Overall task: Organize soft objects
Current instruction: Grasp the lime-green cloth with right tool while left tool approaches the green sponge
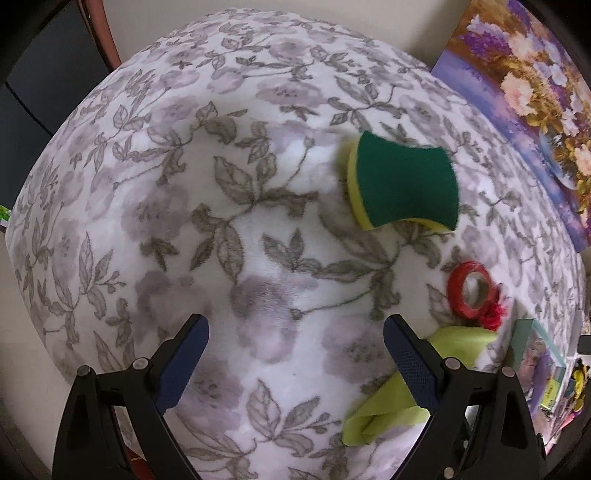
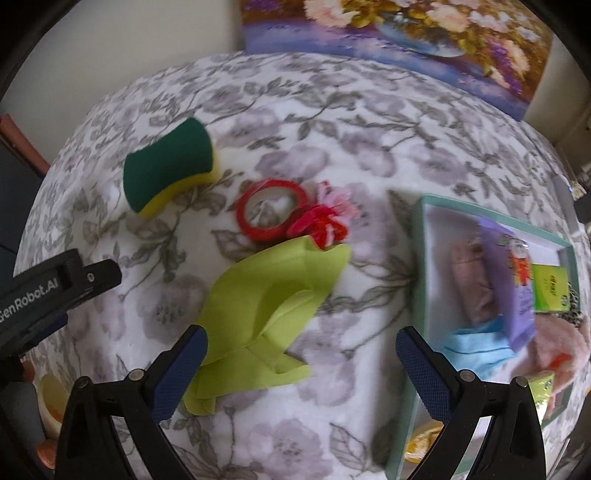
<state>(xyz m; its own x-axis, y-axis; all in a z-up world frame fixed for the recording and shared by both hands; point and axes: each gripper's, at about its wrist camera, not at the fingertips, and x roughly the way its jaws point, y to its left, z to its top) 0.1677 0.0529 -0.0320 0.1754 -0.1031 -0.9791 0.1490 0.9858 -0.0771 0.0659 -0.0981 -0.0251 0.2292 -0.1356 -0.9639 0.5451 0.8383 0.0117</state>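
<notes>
Floral fleece cover (image 1: 258, 229), white with grey leaves and mauve blooms, spread over the whole desk and sagging into soft dents. Behind it, pale wall and a flower painting (image 2: 406, 33) propped at the far edge; at the left edge of the left view, a dark panel with a red-brown frame (image 1: 99, 33). On the cover: sponge (image 1: 402, 181), green side up over yellow, lying apart toward the far left; red tape roll (image 2: 271, 214) nearer the middle, touching a red and pink yarn tuft (image 2: 325, 218); crumpled lime cloth (image 2: 266, 310) just below the tuft, its top edge against it. To the right, teal-rimmed box (image 2: 419, 266) holding a purple pack, a brownish roll, a blue cloth and a green carton. Left tool (image 1: 295, 332) spread wide over bare fleece, gripping nothing. Right tool (image 2: 301, 343) likewise released, jaws apart above the lime cloth's near end, box beside its right finger.
</notes>
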